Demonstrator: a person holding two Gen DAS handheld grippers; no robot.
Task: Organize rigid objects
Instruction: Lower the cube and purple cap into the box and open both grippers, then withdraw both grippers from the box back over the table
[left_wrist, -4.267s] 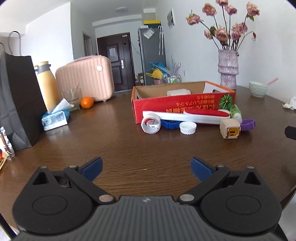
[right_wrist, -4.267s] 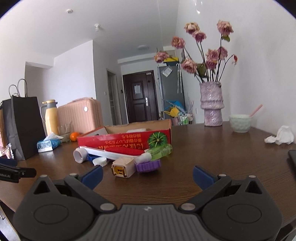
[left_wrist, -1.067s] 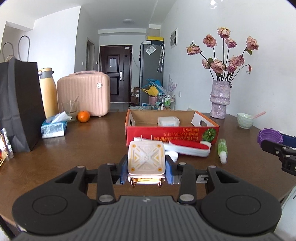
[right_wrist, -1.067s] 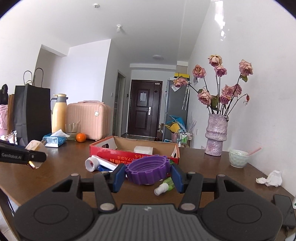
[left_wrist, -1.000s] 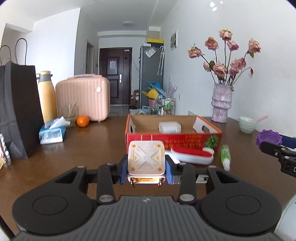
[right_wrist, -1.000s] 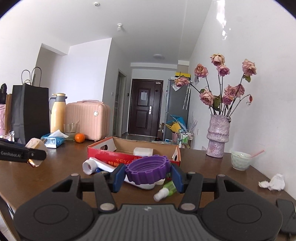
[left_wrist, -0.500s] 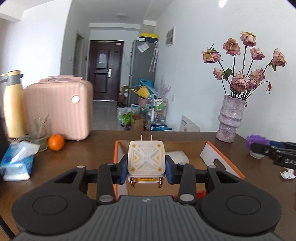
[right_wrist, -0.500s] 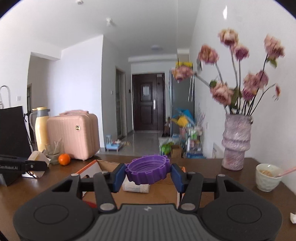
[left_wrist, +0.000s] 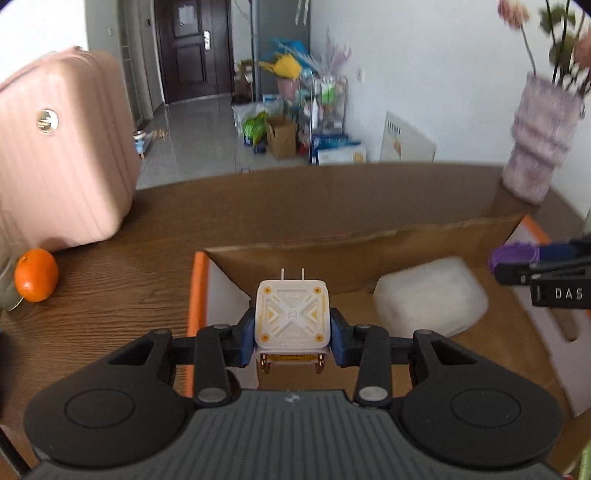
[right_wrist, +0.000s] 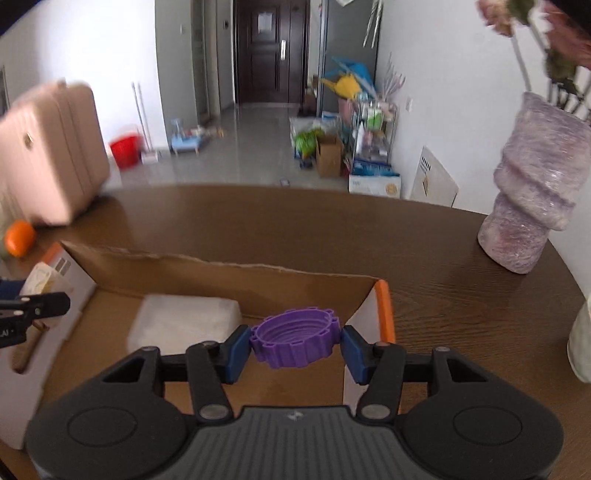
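My left gripper (left_wrist: 291, 341) is shut on a white square plug adapter (left_wrist: 290, 317) with two prongs pointing forward, held above the left end of the open cardboard box (left_wrist: 332, 245). My right gripper (right_wrist: 295, 349) is shut on a purple ribbed screw cap (right_wrist: 295, 342), held above the right end of the same box (right_wrist: 221, 269). The right gripper and cap also show at the right edge of the left wrist view (left_wrist: 515, 255). A white rectangular block (left_wrist: 428, 293) lies inside the box; it also shows in the right wrist view (right_wrist: 184, 325).
A pink suitcase (left_wrist: 55, 155) and an orange (left_wrist: 36, 275) stand on the brown table (left_wrist: 295, 199) at the left. A purple vase with flowers (right_wrist: 535, 184) stands at the right. The table's far edge lies just beyond the box.
Both grippers have moved forward and tilted down, so they now hang over the inside of the box. Each still holds its object. The items in front of the box have dropped out of view.
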